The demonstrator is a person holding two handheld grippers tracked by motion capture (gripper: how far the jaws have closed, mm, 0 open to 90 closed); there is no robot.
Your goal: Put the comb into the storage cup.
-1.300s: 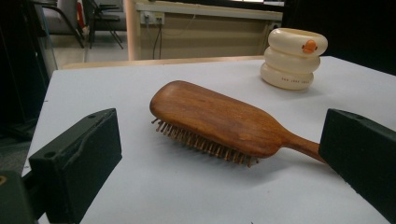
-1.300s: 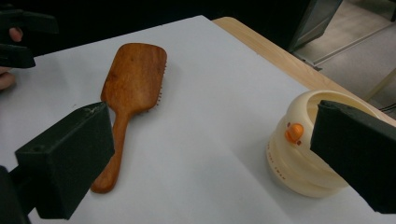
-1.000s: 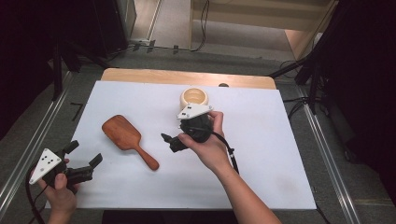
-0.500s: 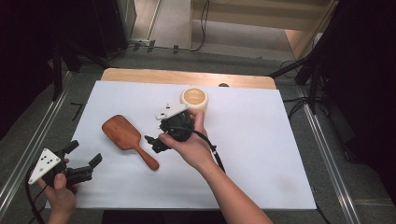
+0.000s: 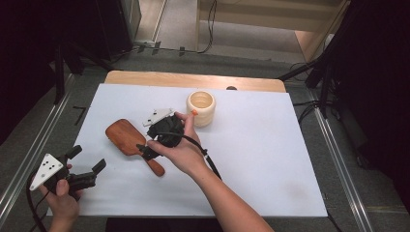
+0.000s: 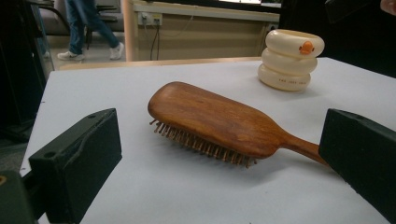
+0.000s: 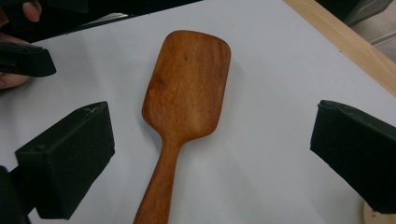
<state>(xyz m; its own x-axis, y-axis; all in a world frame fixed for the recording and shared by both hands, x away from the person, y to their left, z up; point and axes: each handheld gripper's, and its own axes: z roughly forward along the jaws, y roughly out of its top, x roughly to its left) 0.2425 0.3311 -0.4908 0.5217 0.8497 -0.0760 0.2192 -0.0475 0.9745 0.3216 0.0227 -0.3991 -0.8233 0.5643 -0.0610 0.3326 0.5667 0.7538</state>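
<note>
A brown wooden hairbrush lies bristles down on the white table, its handle pointing toward the near right. In the left gripper view the hairbrush shows its bristles from the side. My right gripper hovers open over the handle; in its own view the hairbrush lies between the spread jaws of the right gripper. My left gripper is open at the near left corner, apart from the brush, and the left gripper holds nothing.
A cream ringed cup stands upright behind the right hand; the cup bears an orange mark. A wooden strip edges the table's far side. A person's legs show far off.
My right gripper has moved left from beside the cup to above the hairbrush handle. The left gripper has stayed in place.
</note>
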